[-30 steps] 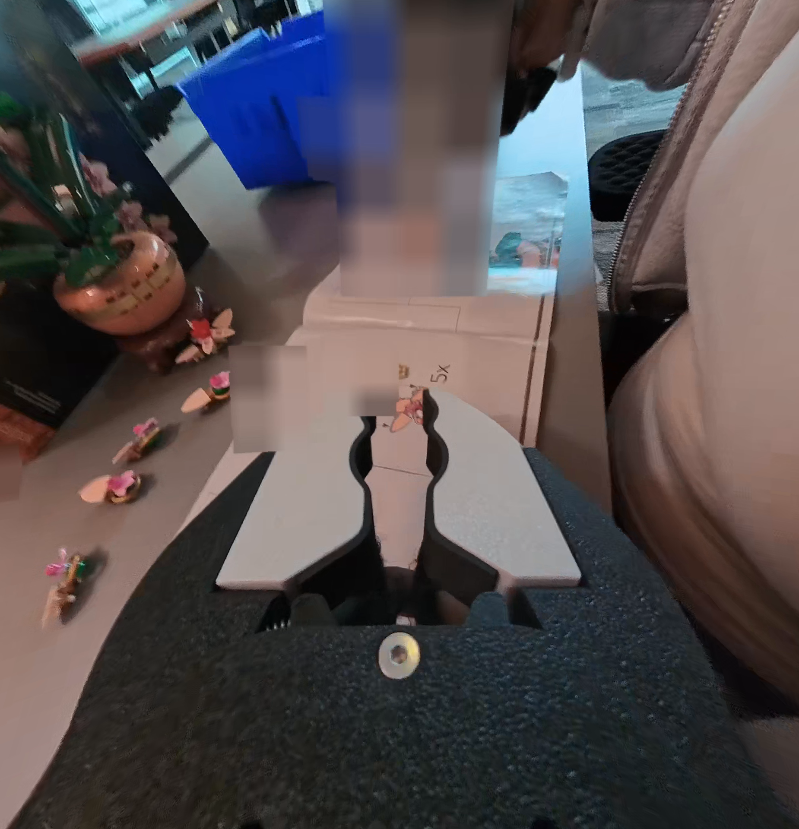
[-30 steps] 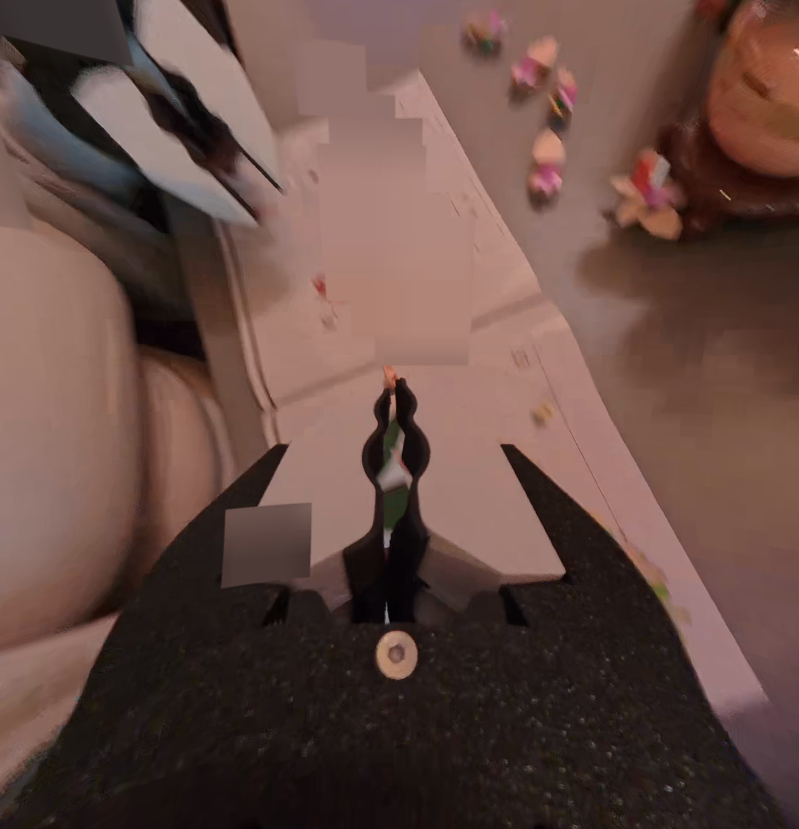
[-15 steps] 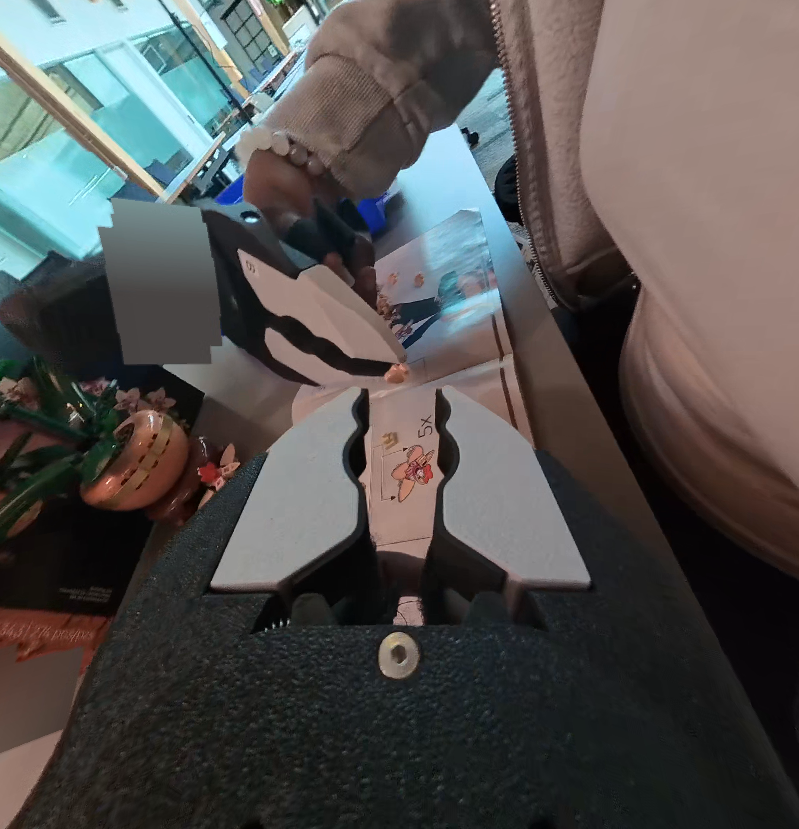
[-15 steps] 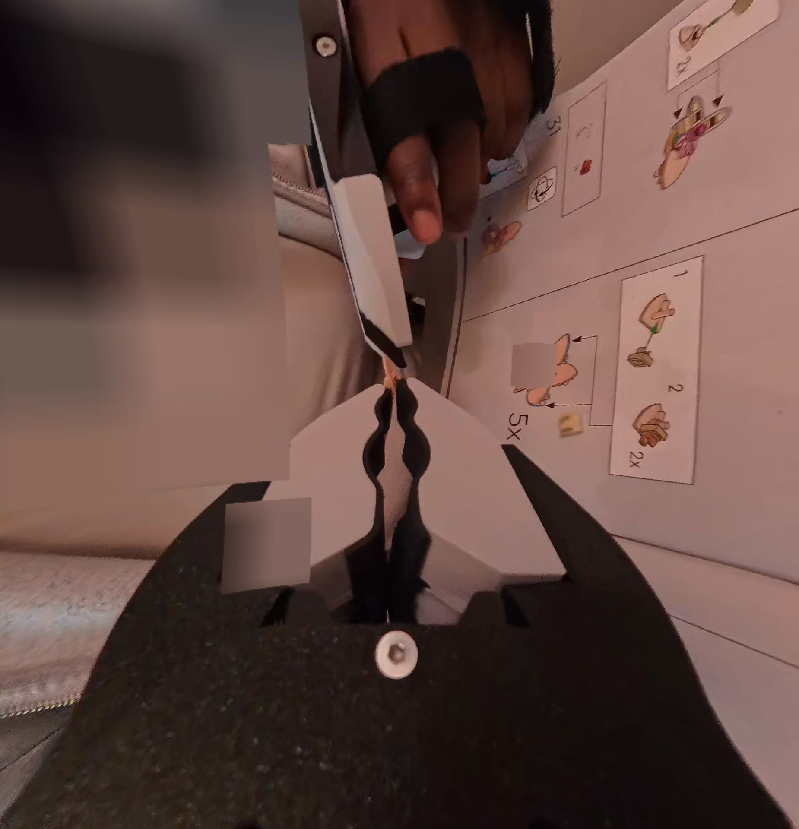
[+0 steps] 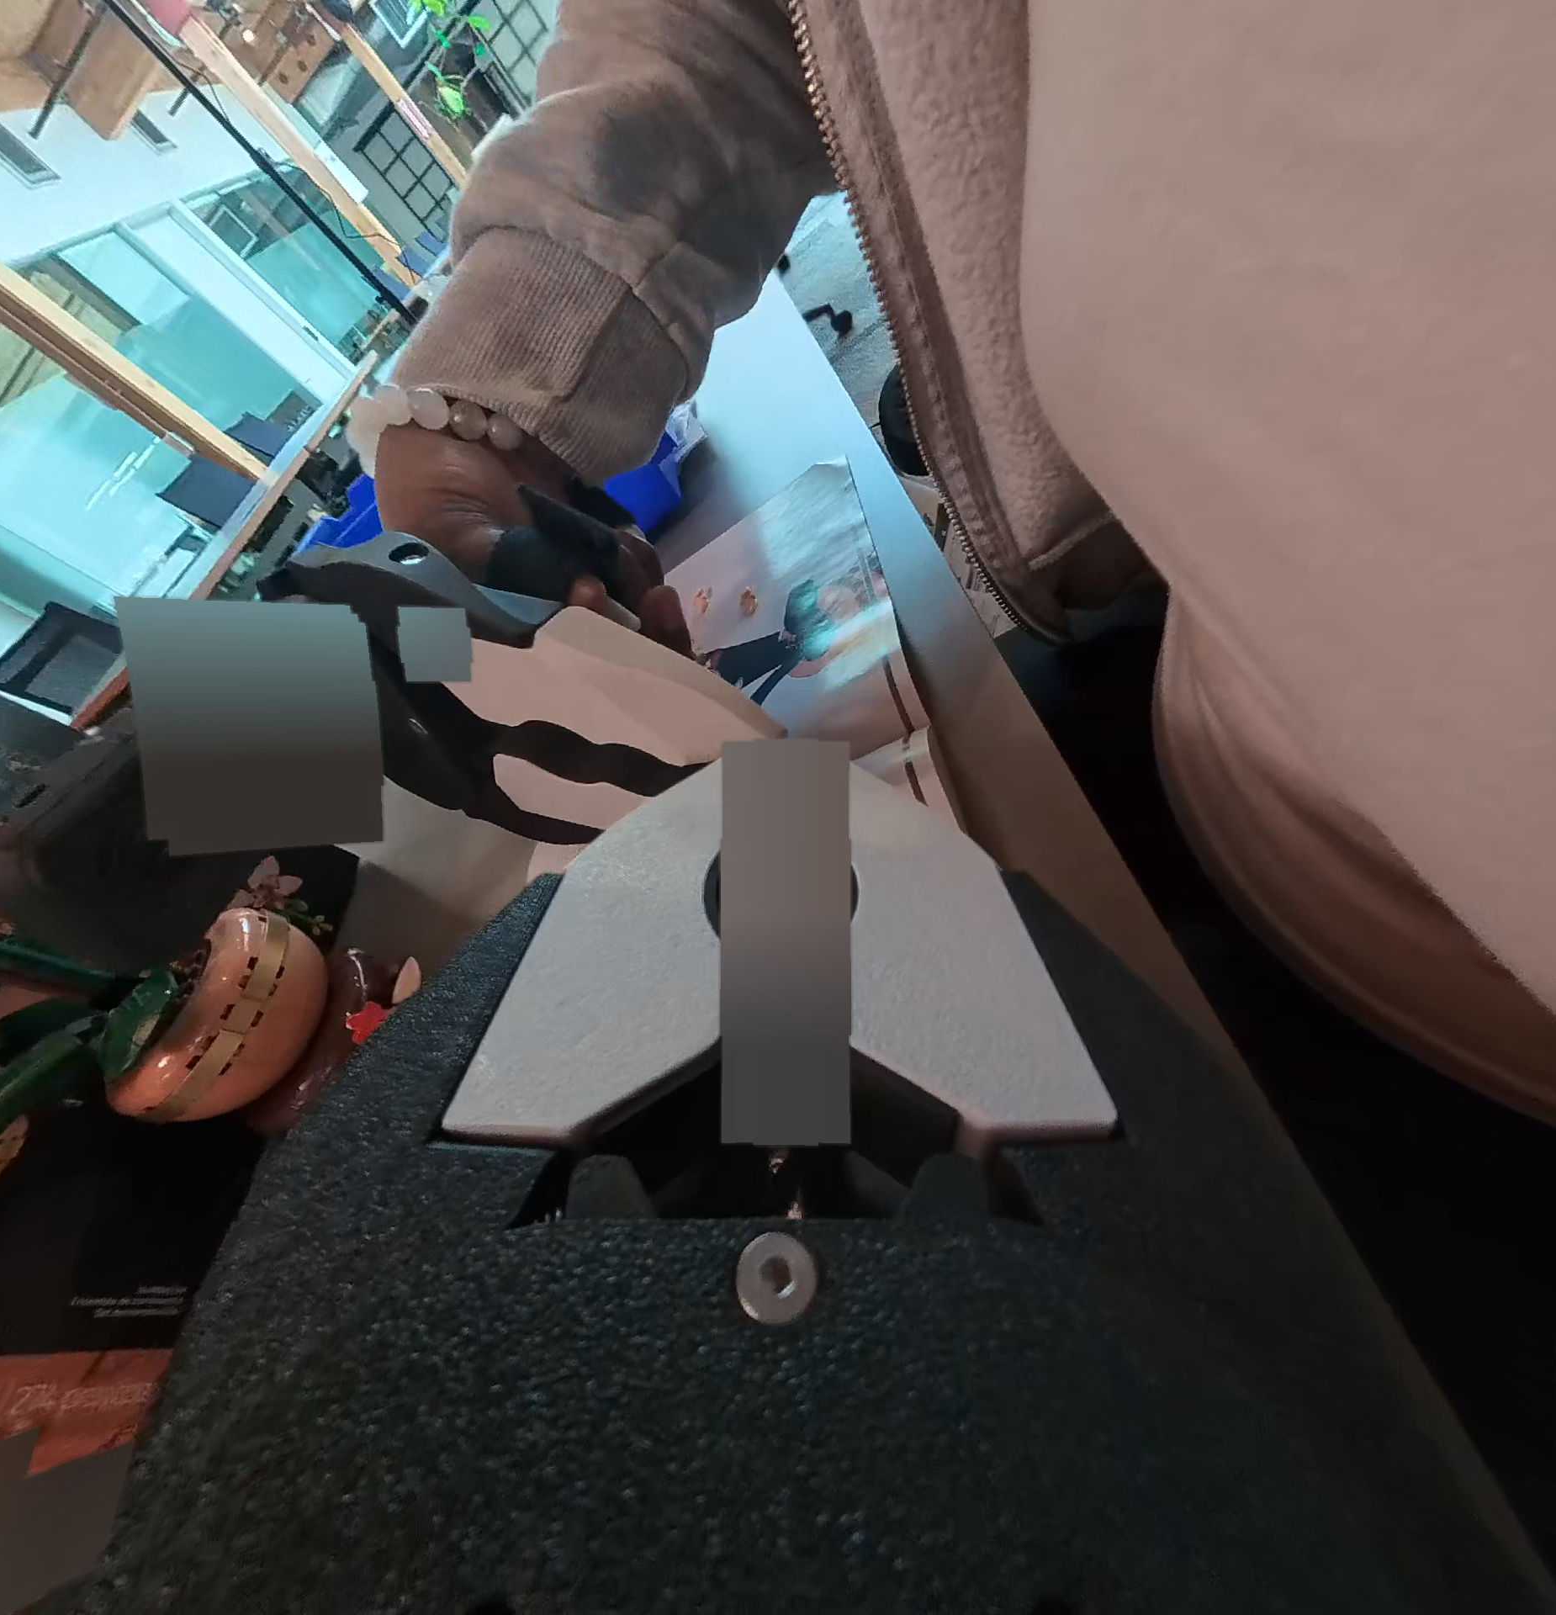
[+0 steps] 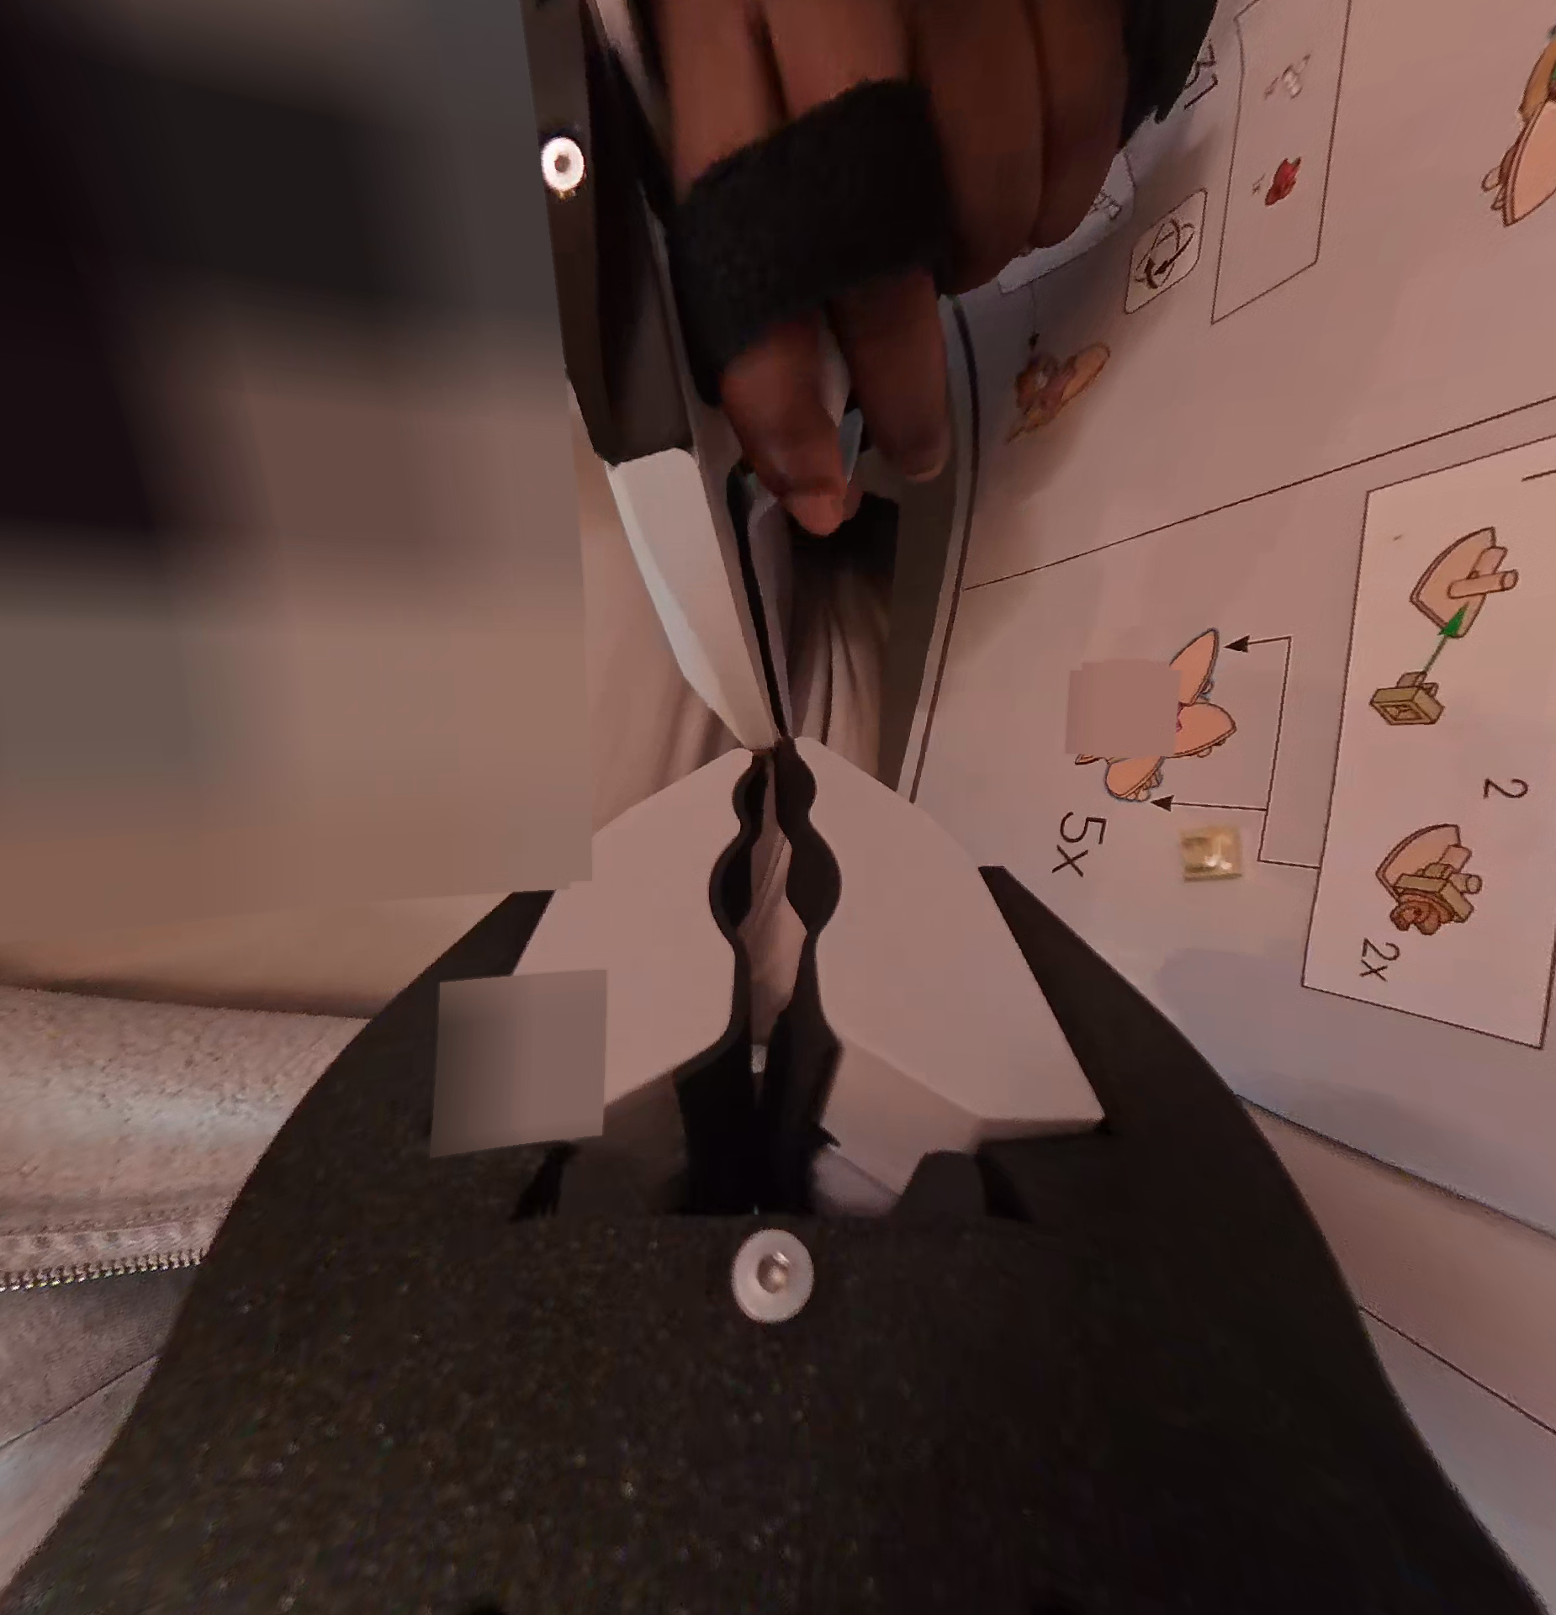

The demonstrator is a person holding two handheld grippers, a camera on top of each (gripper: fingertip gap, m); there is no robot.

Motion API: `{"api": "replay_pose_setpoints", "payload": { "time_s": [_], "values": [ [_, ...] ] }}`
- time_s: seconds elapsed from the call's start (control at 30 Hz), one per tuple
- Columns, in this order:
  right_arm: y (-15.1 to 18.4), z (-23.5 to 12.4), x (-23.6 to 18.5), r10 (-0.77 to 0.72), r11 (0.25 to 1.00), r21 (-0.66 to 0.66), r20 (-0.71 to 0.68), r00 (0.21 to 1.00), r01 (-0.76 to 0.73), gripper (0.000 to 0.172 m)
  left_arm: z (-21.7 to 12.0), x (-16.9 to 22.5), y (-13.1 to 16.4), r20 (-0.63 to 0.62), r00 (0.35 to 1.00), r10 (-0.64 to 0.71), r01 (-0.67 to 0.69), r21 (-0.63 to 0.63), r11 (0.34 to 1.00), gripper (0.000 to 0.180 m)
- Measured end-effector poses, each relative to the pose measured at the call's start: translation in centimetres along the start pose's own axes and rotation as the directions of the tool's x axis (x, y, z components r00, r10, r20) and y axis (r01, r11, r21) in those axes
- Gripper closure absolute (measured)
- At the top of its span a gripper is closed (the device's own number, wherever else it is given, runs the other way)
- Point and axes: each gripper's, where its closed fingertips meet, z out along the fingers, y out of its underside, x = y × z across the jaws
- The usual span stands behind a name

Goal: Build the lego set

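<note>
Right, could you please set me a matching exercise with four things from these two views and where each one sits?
Things:
1. bead bracelet
2. small tan square piece
3. black strap
4. pink pot

Places:
A. looped round a finger
B. on the wrist, just below the knitted sleeve cuff
C. at the left edge of the left wrist view, among green leaves
D. lying on the open instruction page

Pairs: 1-B, 2-D, 3-A, 4-C.

The two grippers meet tip to tip above the open instruction booklet (image 6: 1281, 437) on the table (image 5: 975, 612); a potted toy plant (image 5: 215, 1022) stands left of it.
</note>
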Motion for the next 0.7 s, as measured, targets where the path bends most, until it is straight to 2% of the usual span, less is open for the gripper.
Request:
{"api": "replay_pose_setpoints", "payload": {
  "time_s": [0.07,0.17,0.27,0.33,0.43,0.53,0.6,0.7],
  "values": [
    [-0.1,0.0,0.1,0.0,1.0,0.01,-0.008,1.0,0.001,0.17,-0.1,-0.1,0.2,-0.003,0.999,-0.053,0.053,-0.01,0.999,0.171],
    [-1.2,-1.0,0.7,-0.041,0.994,0.1,-0.079,0.996,0.049,0.163,-0.4,-1.5,1.3,0.061,0.97,-0.234,0.237,-0.047,0.97,0.172],
    [-2.4,-2.5,1.3,-0.158,0.952,0.218,-0.251,0.955,0.214,0.16,-1.1,-2.3,2.9,0.125,0.902,-0.413,0.425,-0.1,0.9,0.172],
    [-2.4,-3.7,2.2,-0.207,0.915,0.236,-0.418,0.884,0.326,0.161,-1.5,-2.1,4.1,0.146,0.844,-0.516,0.535,-0.149,0.832,0.172],
    [-1.2,-5.1,4.8,-0.236,0.897,0.125,-0.676,0.698,0.424,0.162,-1.8,-1.7,5.9,0.186,0.772,-0.608,0.636,-0.22,0.74,0.172],
    [-0.1,-6.1,7.0,-0.272,0.905,-0.039,-0.819,0.505,0.424,0.164,-1.7,-1.6,7.1,0.227,0.75,-0.621,0.661,-0.28,0.696,0.172],
    [0.0,-5.9,7.0,-0.315,0.894,-0.093,-0.826,0.466,0.439,0.164,-1.4,-1.3,7.8,0.228,0.75,-0.621,0.659,-0.329,0.676,0.172],
    [0.0,-4.9,7.0,-0.35,0.885,-0.114,-0.802,0.485,0.451,0.164,-0.9,-0.9,8.3,0.217,0.765,-0.606,0.638,-0.384,0.667,0.172]
  ]
}}
